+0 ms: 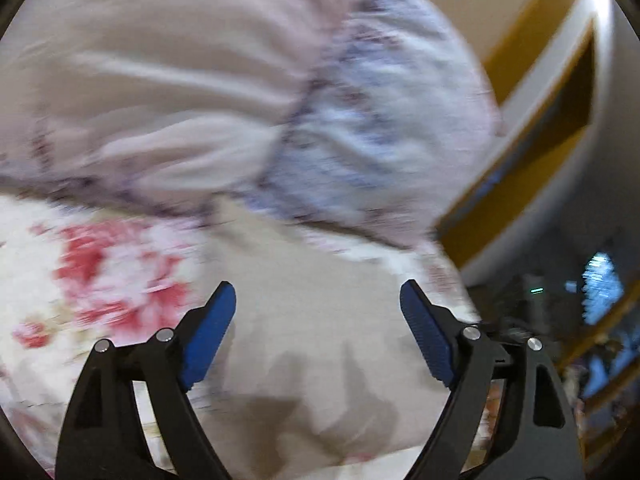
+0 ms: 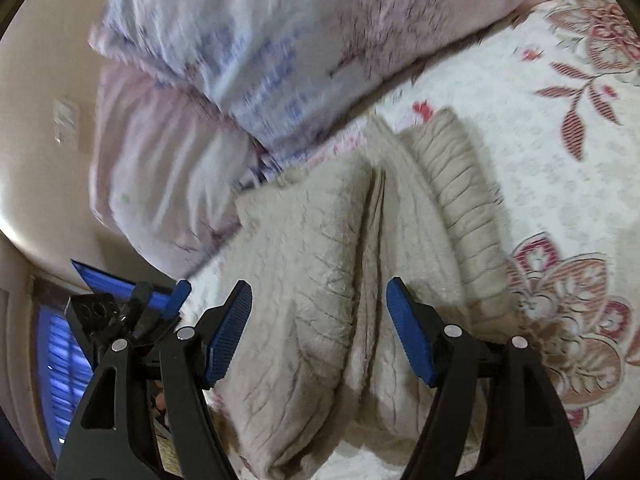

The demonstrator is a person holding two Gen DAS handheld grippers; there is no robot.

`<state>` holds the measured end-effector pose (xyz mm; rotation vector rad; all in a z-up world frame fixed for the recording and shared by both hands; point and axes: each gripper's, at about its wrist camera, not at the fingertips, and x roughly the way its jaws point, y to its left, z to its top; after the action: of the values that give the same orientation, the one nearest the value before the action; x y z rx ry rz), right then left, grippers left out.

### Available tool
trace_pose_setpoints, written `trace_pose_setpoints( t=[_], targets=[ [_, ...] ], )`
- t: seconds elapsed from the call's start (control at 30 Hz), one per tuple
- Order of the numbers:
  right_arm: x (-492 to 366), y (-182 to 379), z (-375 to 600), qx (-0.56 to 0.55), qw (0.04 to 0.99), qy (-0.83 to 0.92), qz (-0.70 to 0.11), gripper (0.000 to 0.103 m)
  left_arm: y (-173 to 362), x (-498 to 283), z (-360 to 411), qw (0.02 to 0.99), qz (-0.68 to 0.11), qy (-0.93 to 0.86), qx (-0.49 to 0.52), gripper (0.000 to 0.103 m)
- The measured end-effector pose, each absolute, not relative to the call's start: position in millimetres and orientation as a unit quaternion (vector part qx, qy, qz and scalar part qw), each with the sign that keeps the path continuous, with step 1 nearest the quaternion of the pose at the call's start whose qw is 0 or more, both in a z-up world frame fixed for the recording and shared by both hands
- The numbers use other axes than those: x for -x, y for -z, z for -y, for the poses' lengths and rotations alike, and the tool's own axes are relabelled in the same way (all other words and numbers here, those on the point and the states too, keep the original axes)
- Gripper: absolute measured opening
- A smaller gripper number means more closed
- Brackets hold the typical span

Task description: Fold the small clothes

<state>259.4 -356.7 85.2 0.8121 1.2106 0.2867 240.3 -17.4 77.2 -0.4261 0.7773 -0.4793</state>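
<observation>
A beige knitted garment (image 2: pixel 312 264) lies partly folded on a floral bedspread (image 2: pixel 552 80), with a ribbed part (image 2: pixel 460 184) lying along its right side. My right gripper (image 2: pixel 318 292) is open and empty just above the garment's near half. The other gripper's blue pad (image 2: pixel 178 296) shows at its left. In the left wrist view, which is blurred, my left gripper (image 1: pixel 318 292) is open and empty over the same beige cloth (image 1: pixel 320 320).
Two pink and blue patterned pillows (image 2: pixel 260 40) lie at the head of the bed, just beyond the garment. They fill the upper left wrist view (image 1: pixel 240 80). A wooden shelf unit (image 1: pixel 560 100) stands to the right of the bed.
</observation>
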Motion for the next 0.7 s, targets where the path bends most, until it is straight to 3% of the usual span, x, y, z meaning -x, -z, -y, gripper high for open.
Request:
trace_pose_setpoints(
  t=[0.07, 0.13, 0.2, 0.37, 0.4, 0.43, 0.5, 0.7],
  targets=[
    [-262.3, -78.0, 350.7, -0.360, 0.731, -0.126, -0.565, 0.070, -63.3, -245.3, 14.5, 0.869, -0.398, 0.209, 0.206, 0.083],
    [-263.9, -75.8, 343.5, -0.346, 0.736, -0.126, -0.568, 0.056, -51.8, -245.1, 7.1, 0.861, -0.414, 0.208, 0.212, 0.083],
    [-263.4, -76.1, 341.2, -0.347, 0.737, -0.135, -0.564, 0.051, -43.4, -246.3, 9.2, 0.853, -0.428, 0.213, 0.209, 0.083],
    [-273.1, -63.6, 342.6, -0.374, 0.730, -0.139, -0.555, 0.048, -25.6, -252.5, 25.6, 0.831, -0.460, 0.234, 0.207, 0.083],
    [-275.4, -60.5, 343.6, -0.379, 0.729, -0.136, -0.553, 0.042, -22.1, -249.4, 26.6, 0.827, -0.465, 0.237, 0.209, 0.083],
    [-278.1, -59.3, 343.9, -0.376, 0.734, -0.128, -0.551, 0.028, -19.7, -249.6, 28.3, 0.823, -0.470, 0.239, 0.212, 0.083],
    [-282.4, -65.5, 339.9, -0.350, 0.753, -0.126, -0.542, 0.020, -17.1, -247.7, 27.0, 0.817, -0.473, 0.242, 0.226, 0.083],
    [-281.2, -133.3, 334.9, -0.222, 0.853, -0.101, -0.462, 0.016, -23.6, -243.9, 15.0, 0.814, -0.463, 0.245, 0.251, 0.084]
  ],
)
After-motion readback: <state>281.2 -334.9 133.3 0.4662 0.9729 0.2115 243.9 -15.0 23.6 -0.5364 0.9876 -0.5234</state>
